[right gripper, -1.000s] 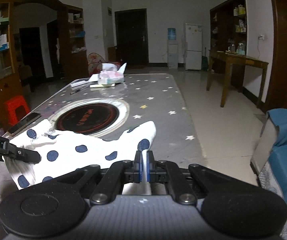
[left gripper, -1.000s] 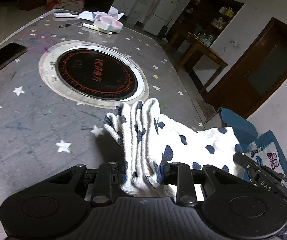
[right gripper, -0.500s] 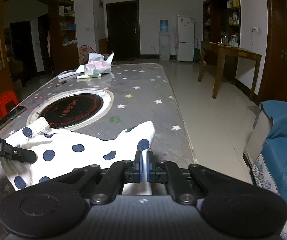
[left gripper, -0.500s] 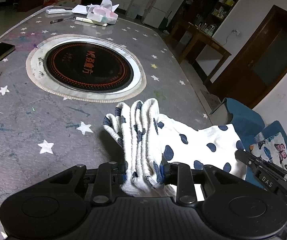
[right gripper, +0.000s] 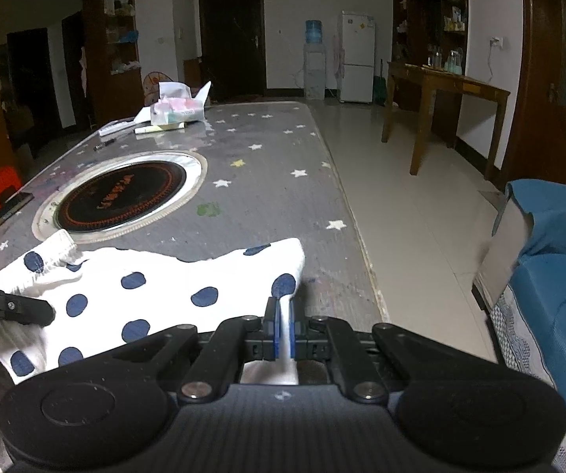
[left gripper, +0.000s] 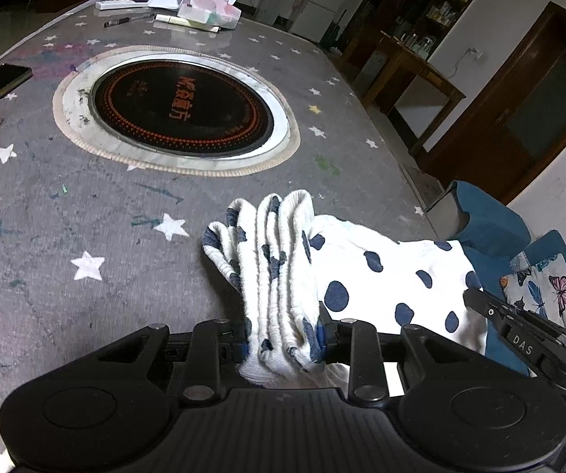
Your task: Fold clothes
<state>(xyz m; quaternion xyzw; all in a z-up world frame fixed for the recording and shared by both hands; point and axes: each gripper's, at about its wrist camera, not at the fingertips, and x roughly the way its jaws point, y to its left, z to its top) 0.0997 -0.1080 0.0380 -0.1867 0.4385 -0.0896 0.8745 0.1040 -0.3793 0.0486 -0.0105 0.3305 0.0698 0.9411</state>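
Starry grey table (left gripper: 85, 205), inset round cooktop (left gripper: 182, 108), tissue pack (left gripper: 210, 12)

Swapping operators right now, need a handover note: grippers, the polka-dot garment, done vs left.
Left gripper: shut on the bunched, ribbed end of the polka-dot garment.
Right gripper: shut on a thin corner of the same garment at the other end.
Garment: spread between the two grippers over the near end of the star-print table, short of the round cooktop. Whether it touches the table cannot be told.
Done: both ends gripped.
Left: probably lay it flat, fold, release.
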